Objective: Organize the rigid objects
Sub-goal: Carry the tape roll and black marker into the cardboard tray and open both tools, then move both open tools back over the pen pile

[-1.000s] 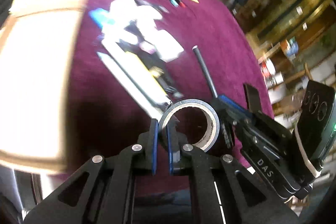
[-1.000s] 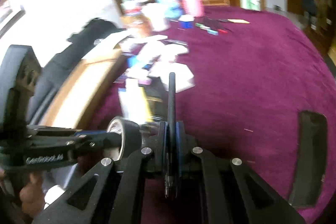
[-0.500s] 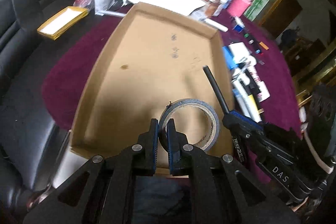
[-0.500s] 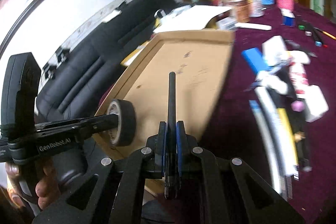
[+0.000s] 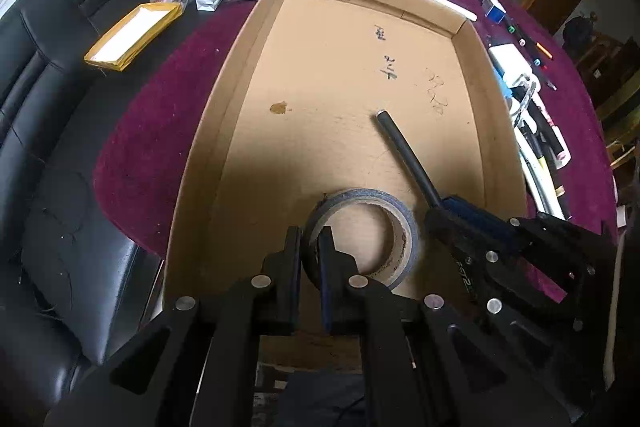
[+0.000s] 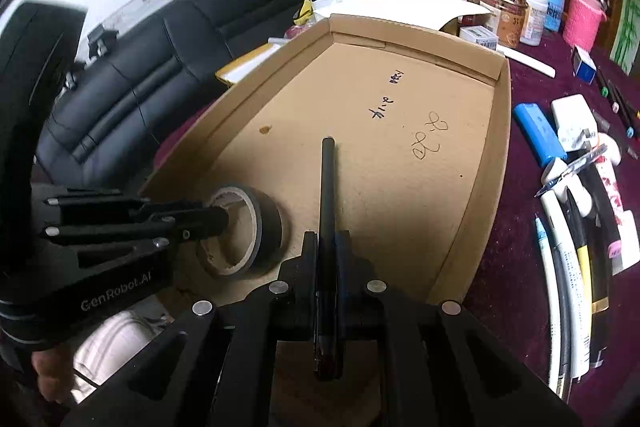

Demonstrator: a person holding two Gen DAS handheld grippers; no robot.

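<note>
From the left wrist camera, the left gripper (image 5: 310,251) pinches the near wall of a roll of dark tape (image 5: 362,233), one finger outside the ring and one inside its cardboard core, the jaws narrowed onto that wall. The roll lies with its open centre facing up, over the near end of the cardboard tray (image 5: 224,131); whether it rests on the tray floor or hangs just above it cannot be told. To its right, the right gripper (image 5: 448,209) holds a black pen (image 5: 406,155), whose long axis runs diagonally from the gripper up and to the left, its free end pointing toward the middle of the tray floor. The tray sits on a maroon tablecloth (image 5: 160,115), with a black sofa (image 5: 48,131) off to the left.

From the right wrist camera, the right gripper (image 6: 326,247) is closed on the black pen (image 6: 327,187), which lies along the line of the fingers; its long axis points straight ahead toward the far end of the tray (image 6: 496,155), the tip over the tray floor near the handwritten marks. The left gripper (image 6: 224,217) reaches in from the left, clamped on the roll of tape (image 6: 256,227), just beside the pen. Right of the tray, a heap of pens and markers (image 6: 568,239) lies on the tablecloth (image 6: 512,267).
</note>
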